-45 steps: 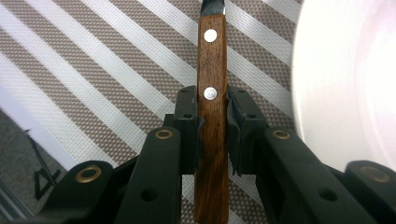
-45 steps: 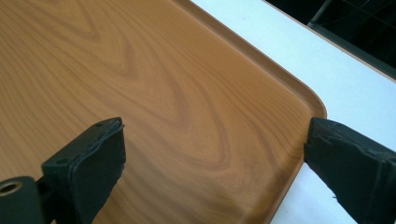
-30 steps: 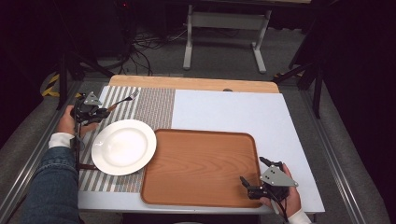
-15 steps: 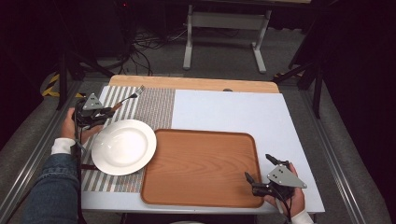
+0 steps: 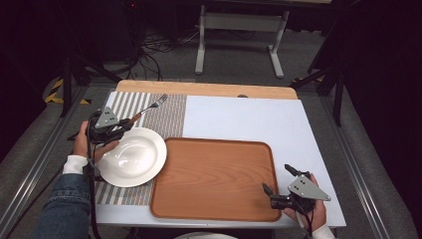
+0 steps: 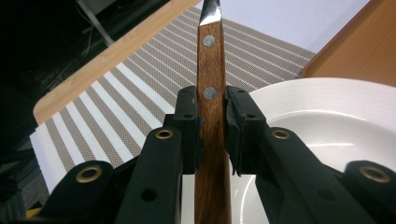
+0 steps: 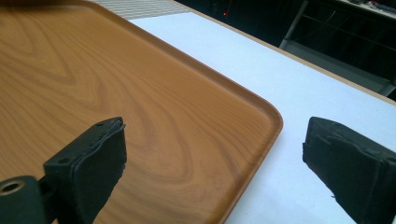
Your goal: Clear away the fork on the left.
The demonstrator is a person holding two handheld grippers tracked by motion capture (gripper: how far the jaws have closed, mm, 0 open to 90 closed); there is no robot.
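Observation:
A fork (image 5: 149, 108) with a wooden handle (image 6: 211, 70) hangs over the striped placemat (image 5: 169, 117), tines pointing to the far right. My left gripper (image 5: 127, 123) is shut on that handle, just past the far left rim of the white plate (image 5: 132, 157). In the left gripper view both pads (image 6: 189, 116) press the handle's sides between two rivets. My right gripper (image 5: 277, 178) stands open at the near right corner of the wooden tray (image 5: 214, 179). Between its wide-set jaws (image 7: 217, 140) lies the tray's rim, with nothing gripped.
The tray (image 7: 116, 74) is bare and sits on a white table top (image 5: 249, 119). The plate (image 6: 327, 112) rests on the placemat (image 6: 130, 93) beside the tray's left edge. A wooden strip (image 5: 199, 88) runs along the table's far edge, with a dark floor and cables beyond.
My left gripper has carried the fork to the right, closer over the plate's far rim. The right gripper has barely shifted at the tray's corner.

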